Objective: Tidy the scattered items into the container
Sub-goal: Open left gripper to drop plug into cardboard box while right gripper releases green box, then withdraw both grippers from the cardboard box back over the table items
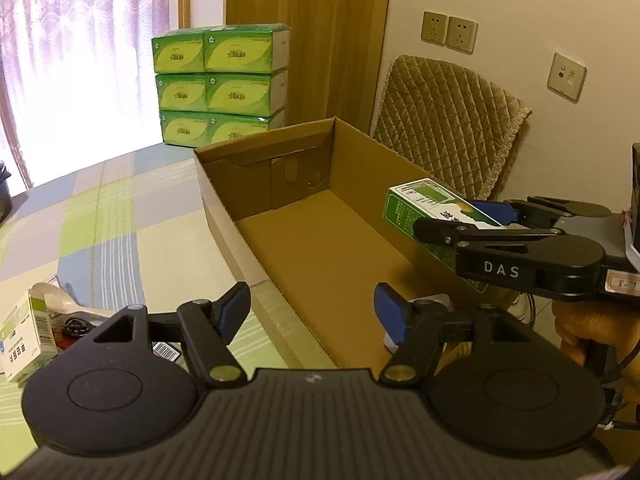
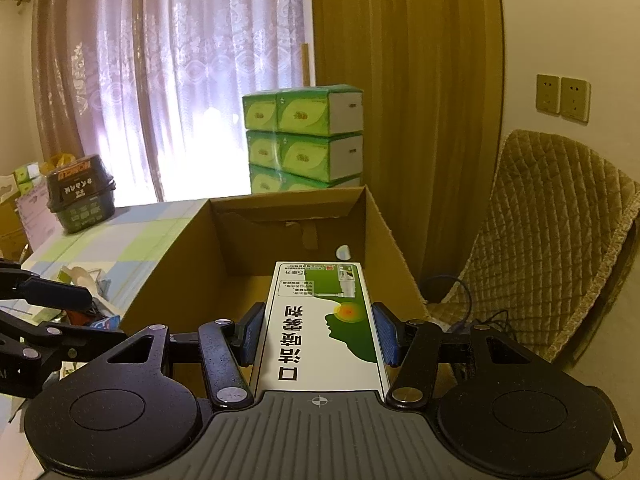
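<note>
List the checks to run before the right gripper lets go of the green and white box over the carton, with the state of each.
1. Grip on the green and white box: ok, the right gripper has a blue pad on each long side.
2. Box over the cardboard carton: ok, in the left wrist view its front end sits past the carton's right wall.
3. Landing spot: ok, the carton floor that shows is bare.
4. Left gripper out of the way: ok, open and empty at the carton's near end.
5. Drop height: cannot tell.
6. Items left on the table: not ok, a small white box and others lie left of the carton.
</note>
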{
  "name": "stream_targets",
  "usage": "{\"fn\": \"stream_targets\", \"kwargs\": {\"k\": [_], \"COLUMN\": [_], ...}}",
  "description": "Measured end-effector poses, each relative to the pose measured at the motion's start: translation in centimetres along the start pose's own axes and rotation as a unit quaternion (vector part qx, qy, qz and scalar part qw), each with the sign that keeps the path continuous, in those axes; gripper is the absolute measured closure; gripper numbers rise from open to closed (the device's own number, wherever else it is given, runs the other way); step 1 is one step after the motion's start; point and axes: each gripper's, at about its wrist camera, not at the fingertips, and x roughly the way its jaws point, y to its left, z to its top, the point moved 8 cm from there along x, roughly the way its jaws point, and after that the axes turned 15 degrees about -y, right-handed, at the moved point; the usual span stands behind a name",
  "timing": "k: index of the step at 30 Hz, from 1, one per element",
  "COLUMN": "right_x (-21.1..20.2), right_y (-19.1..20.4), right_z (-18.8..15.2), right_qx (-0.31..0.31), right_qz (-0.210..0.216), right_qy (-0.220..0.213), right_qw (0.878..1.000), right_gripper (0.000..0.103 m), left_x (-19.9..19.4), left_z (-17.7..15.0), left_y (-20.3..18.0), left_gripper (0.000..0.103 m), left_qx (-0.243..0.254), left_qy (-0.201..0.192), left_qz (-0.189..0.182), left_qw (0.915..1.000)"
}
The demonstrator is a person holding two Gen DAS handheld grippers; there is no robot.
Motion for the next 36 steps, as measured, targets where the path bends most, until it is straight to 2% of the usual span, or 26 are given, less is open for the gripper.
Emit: {"fn": "stream_targets", "kwargs": {"k": [6, 18, 19, 21, 23, 36], "right_x": [0.8, -1.2, -1.4, -2.1, -2.9, -8.2], "right_y": [1.2, 0.8, 0.9, 1.1, 1.5, 5.3], "right_z": [0.3, 0.9, 0.8, 1.0, 1.2, 0.3], "right_qx": [-0.020, -0.012, -0.012, -0.008, -0.009, 0.017], "right_qz": [0.016, -0.001, -0.001, -0.003, -0.003, 0.003], "right_qy": [-0.007, -0.018, -0.018, -0.026, -0.038, -0.033], "right_qw": [1.000, 1.000, 1.000, 1.000, 0.999, 0.999], "right_gripper": [0.045, 0.044, 0.041, 0.005, 0.005, 0.005], "left_x": [-0.2, -2.6, -2.9, -3.6, -4.3, -10.5], "left_z": [-0.3, -1.7, -1.8, -2.1, -2.5, -6.1], "left_y": [0.5, 2.1, 2.2, 2.4, 2.7, 4.6], "left_gripper": [0.037, 0.034, 0.032, 0.031, 0.031, 0.022], "left_qx": [-0.008, -0.021, -0.022, -0.024, -0.026, -0.057], "left_qy": [-0.001, 0.003, 0.003, 0.004, 0.005, 0.012], "left_qz": [0.003, 0.020, 0.021, 0.024, 0.028, 0.065], "left_qw": [1.0000, 0.9996, 0.9995, 0.9994, 0.9992, 0.9962]}}
